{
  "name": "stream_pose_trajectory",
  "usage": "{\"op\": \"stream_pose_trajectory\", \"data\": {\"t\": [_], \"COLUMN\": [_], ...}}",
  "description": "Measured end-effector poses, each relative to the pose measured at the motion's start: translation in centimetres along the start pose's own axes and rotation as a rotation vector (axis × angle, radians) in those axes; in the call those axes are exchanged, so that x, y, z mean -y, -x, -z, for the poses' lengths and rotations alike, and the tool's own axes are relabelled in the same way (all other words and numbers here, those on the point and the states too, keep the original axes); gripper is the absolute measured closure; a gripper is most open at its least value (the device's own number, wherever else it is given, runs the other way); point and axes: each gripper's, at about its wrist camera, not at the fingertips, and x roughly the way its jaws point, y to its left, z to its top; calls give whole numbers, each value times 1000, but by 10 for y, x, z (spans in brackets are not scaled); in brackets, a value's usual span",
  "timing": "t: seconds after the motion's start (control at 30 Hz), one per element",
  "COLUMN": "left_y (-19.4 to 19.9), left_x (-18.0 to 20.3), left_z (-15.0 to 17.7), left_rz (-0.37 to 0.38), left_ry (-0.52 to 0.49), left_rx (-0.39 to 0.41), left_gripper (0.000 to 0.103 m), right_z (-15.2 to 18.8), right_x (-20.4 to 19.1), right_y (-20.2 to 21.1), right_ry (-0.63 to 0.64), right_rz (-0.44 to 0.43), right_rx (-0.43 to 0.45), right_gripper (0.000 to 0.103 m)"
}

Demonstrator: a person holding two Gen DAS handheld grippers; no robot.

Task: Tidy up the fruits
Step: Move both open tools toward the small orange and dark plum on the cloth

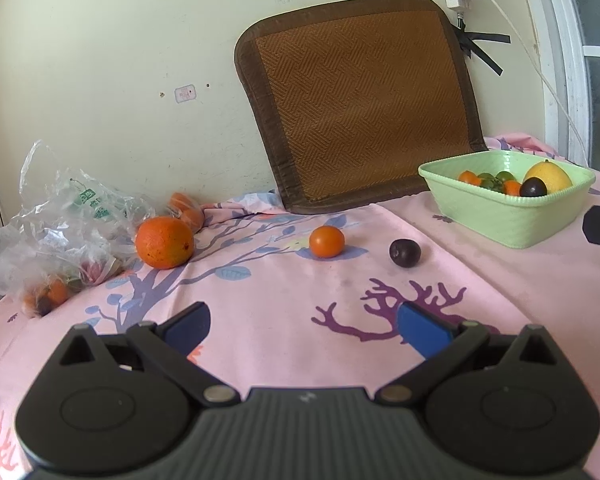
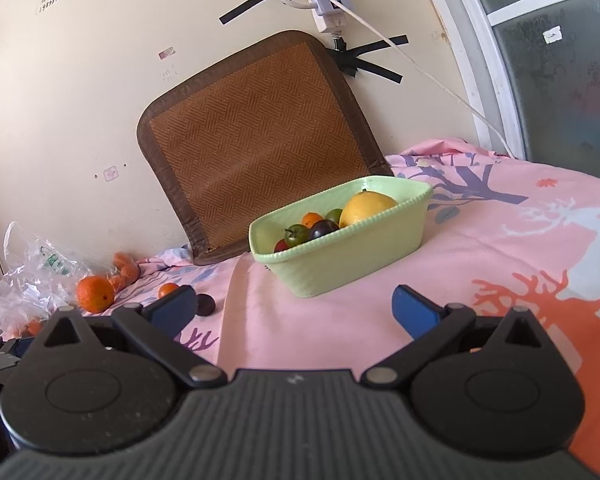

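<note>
Both grippers empty, jaws spread wide. My left gripper (image 1: 304,330) hangs over the pink cloth (image 1: 260,344), nothing between the fingers; my right gripper (image 2: 294,308) likewise, facing the green basket (image 2: 340,264).

Basket as landmark. Nearest loose fruit to its left: the dark plum (image 1: 405,253), then the small orange tomato (image 1: 327,241) further left, both lying free on the cloth. Both look light, smooth, round, likely to roll or squirt out; I'd close across the widest middle, gently, the skin probably bruises.

Further left, the big orange (image 1: 164,242): heavier, firm, dimpled peel, better grip. It sits beside the plastic bag (image 1: 56,220), more fruit inside.

Basket already holds a yellow fruit (image 2: 367,209) and small ones.
</note>
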Motion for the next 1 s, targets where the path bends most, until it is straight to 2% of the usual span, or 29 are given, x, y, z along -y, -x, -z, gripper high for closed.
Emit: {"op": "stream_pose_trajectory", "data": {"t": [0.63,1.0], "left_y": [4,-1], "left_x": [3,3], "left_z": [1,0], "left_rz": [28,25], "left_ry": [-7,-9], "left_rx": [8,-23], "left_gripper": [0,0], "right_z": [-1,0], "right_x": [2,1], "right_y": [-2,-2], "right_ry": [-13,11], "right_rz": [-17,-17], "right_rx": [-11,-24], "right_gripper": [0,0]}}
